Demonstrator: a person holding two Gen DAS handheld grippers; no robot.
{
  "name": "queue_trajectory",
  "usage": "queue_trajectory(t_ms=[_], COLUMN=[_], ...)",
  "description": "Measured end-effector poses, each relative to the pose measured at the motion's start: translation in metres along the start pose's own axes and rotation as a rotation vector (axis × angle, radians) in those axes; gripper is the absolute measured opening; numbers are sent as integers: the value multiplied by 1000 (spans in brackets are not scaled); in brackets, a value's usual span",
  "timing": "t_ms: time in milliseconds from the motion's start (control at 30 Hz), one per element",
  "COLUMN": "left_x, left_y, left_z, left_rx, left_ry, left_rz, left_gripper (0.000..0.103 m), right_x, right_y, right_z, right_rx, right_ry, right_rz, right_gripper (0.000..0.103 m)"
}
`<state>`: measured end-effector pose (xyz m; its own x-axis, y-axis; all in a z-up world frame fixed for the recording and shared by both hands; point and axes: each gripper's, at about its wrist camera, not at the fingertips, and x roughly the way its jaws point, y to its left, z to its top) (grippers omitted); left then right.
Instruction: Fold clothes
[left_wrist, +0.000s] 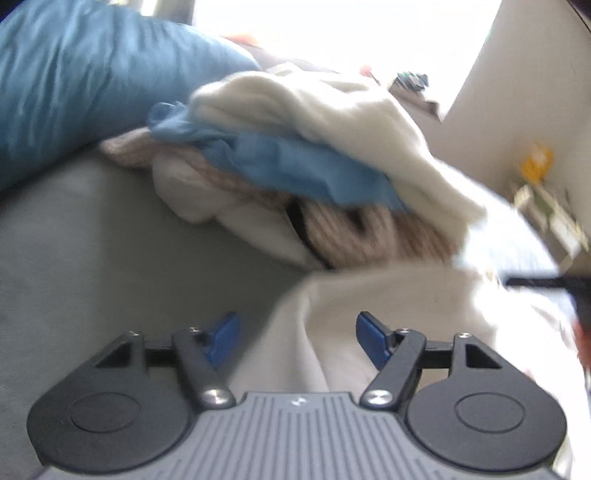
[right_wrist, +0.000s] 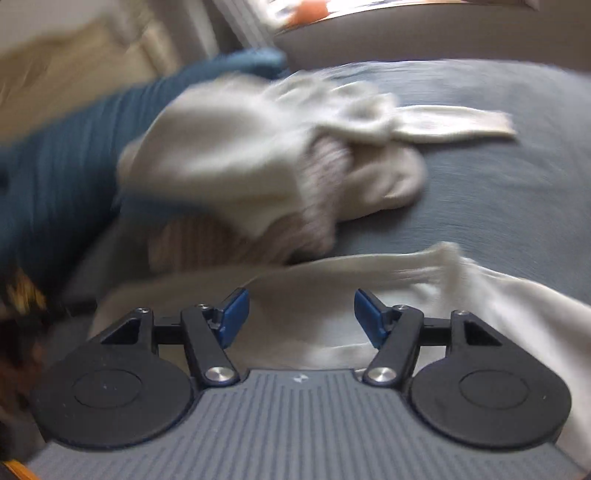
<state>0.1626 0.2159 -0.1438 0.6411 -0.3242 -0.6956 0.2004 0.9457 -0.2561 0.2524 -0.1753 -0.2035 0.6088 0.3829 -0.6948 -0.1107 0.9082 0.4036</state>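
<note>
One grey bed (right_wrist: 498, 192) carries everything. A big blue pillow (left_wrist: 74, 85) lies along its edge, beside one heap of clothes (left_wrist: 280, 162): cream pieces, one blue garment (left_wrist: 280, 162) and a ribbed beige knit (left_wrist: 388, 236). A single cream garment (right_wrist: 314, 306) lies spread nearest, under both tools. The left gripper (left_wrist: 297, 341) and right gripper (right_wrist: 301, 314) hover with jaws released, holding nothing.

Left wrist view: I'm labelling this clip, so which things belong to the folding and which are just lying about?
For the job:
white garment under both open grippers
pile of clothes: cream top, blue cloth, ribbed knit
left gripper
right gripper

Lying about:
blue pillow
grey bedsheet
</note>
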Motion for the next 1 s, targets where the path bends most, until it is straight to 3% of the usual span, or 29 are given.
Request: queue_trajectory(t_ms=[67, 133, 167, 200, 300, 567, 667, 767, 867, 1000], left_x=[-14, -26, -31, -37, -50, -64, -69, -73, -77, -90], left_y=[-5, -7, -8, -9, -10, -19, -25, -27, -27, -30], left_z=[-18, -41, -51, -62, -87, -127, -135, -138, -137, -137], left_rx=[64, 113, 136, 158, 207, 318, 361, 380, 374, 360], left_ry=[50, 112, 131, 147, 179, 209, 203, 193, 184, 161], left_rz=[-14, -25, -25, -22, -15, 11, 31, 51, 68, 74], left_gripper=[71, 71, 71, 71, 73, 77, 77, 77, 77, 77], right_x=[12, 23, 29, 35, 41, 50, 40, 11, -37, -119], right_y=[23, 47, 59, 70, 78, 55, 46, 38, 30, 22], right_z=[-4, -7, -9, -11, -9, 6, 9, 10, 9, -2], right_rx=[-109, -219, -273, -328, -346, -133, -11, 63, 112, 186], right_ry=[48, 96, 120, 144, 127, 15, 0, -10, -59, -175], right_rz=[-13, -27, -33, -40, -34, -75, -63, -63, -10, 134], right_gripper=[59, 51, 38, 18, 2, 0, 6, 24, 25, 28])
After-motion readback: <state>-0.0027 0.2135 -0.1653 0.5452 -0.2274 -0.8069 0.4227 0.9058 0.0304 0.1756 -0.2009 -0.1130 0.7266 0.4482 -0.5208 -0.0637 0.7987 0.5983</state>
